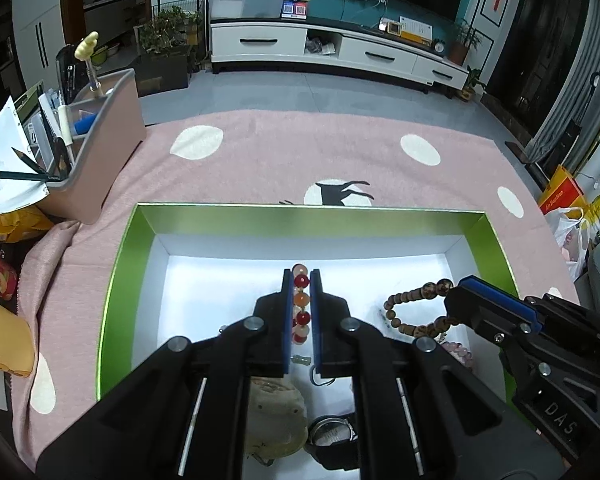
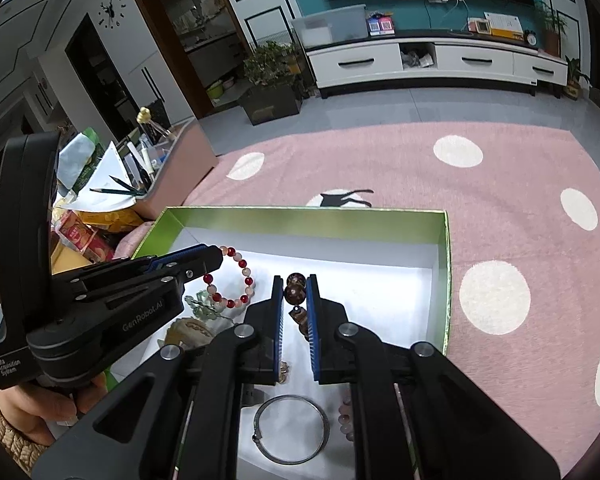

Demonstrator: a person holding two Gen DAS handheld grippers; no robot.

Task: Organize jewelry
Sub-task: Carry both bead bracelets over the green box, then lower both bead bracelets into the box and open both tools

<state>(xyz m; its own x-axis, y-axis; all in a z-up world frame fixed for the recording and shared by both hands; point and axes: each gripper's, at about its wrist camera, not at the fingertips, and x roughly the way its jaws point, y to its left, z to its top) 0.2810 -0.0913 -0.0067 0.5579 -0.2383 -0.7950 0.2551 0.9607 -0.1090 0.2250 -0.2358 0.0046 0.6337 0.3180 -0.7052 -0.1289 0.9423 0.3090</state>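
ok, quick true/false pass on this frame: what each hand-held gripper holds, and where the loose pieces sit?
1. The left hand-held gripper is shut on the red-and-peach bead bracelet. True.
2. The right hand-held gripper is empty. False: it grips the brown wooden bead bracelet.
3. The thin metal bangle lies inside the green-walled white-floored box. True.
4. The box sits on bare wood. False: on a pink dotted cloth.

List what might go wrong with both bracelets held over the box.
1. The left gripper pinches the red bead bracelet by a few beads; it may slip and land on the green charm.
2. The right gripper holds the brown bead bracelet close by; the two loops might tangle.
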